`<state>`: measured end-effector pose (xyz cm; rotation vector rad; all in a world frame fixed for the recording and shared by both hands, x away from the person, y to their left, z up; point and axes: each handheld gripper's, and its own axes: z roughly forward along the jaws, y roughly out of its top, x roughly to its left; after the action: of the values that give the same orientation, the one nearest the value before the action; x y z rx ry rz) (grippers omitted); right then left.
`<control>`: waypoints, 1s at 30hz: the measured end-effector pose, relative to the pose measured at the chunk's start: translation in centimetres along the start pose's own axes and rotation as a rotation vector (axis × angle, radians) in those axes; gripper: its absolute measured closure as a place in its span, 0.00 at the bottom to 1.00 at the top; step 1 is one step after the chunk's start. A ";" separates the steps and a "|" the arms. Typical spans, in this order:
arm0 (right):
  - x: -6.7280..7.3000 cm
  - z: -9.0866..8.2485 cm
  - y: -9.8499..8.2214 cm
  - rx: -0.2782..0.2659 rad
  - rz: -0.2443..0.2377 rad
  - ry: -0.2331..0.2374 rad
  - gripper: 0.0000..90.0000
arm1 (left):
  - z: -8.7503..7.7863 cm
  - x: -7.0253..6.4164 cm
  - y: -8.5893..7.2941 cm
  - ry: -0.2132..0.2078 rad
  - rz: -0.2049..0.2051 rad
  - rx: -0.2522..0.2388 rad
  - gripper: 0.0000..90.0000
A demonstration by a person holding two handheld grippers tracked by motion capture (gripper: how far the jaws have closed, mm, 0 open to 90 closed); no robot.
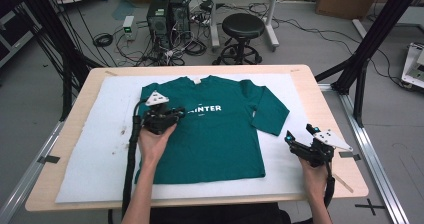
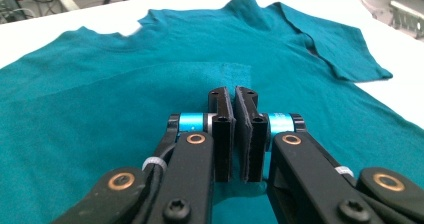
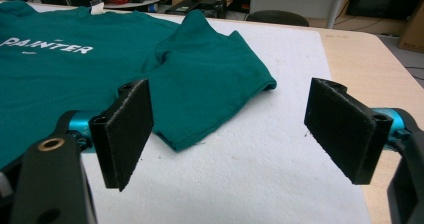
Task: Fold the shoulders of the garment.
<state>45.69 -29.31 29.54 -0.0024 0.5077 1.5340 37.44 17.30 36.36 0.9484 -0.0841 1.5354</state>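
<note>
A dark green cotton T-shirt (image 1: 215, 129) lies face up on the white foam sheet (image 1: 95, 149) covering the pale wooden desk (image 1: 320, 89), hem nearest, collar farthest. White lettering crosses its chest, and its left sleeve is folded in over the body. At the near right, the right claw (image 1: 301, 134) hovers spread above bare sheet. Farther left, the left claw (image 2: 235, 134) is pressed together, empty, over the shirt's chest. The right sleeve (image 3: 210, 79) spreads out flat.
</note>
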 end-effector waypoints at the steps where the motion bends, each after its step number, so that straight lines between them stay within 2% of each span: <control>1: 0.0 0.0 0.0 0.000 -0.001 0.000 0.22 | 0.5 -0.5 0.0 -0.007 0.007 0.004 0.95; 8: 0.0 0.0 0.0 0.000 -0.004 -0.002 0.22 | 3.7 -3.3 0.0 -0.058 0.053 0.037 0.95; 14: 0.0 0.0 0.0 0.001 -0.002 -0.004 0.22 | 5.8 -5.2 0.3 -0.096 0.082 0.046 0.95; 18: 0.0 0.0 0.0 0.001 -0.004 -0.004 0.22 | 7.2 -6.2 0.2 -0.118 0.087 0.064 0.95; 22: 0.1 0.0 0.0 0.004 0.000 -0.003 0.22 | 8.1 -6.9 0.0 -0.135 0.092 0.087 0.95; 24: 0.0 0.0 0.0 0.002 -0.001 -0.005 0.22 | 8.3 -7.1 -0.1 -0.142 0.086 0.082 0.95; 26: 0.1 0.0 0.0 0.005 0.000 -0.005 0.22 | 8.4 -7.2 0.0 -0.160 0.079 0.078 0.95; 30: 0.1 0.0 0.0 0.006 -0.001 -0.006 0.22 | 8.4 -7.7 0.0 -0.167 0.093 0.090 0.95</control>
<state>45.67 -29.20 29.55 0.0067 0.5078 1.5309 40.91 6.50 37.30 1.1577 -0.1819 1.5529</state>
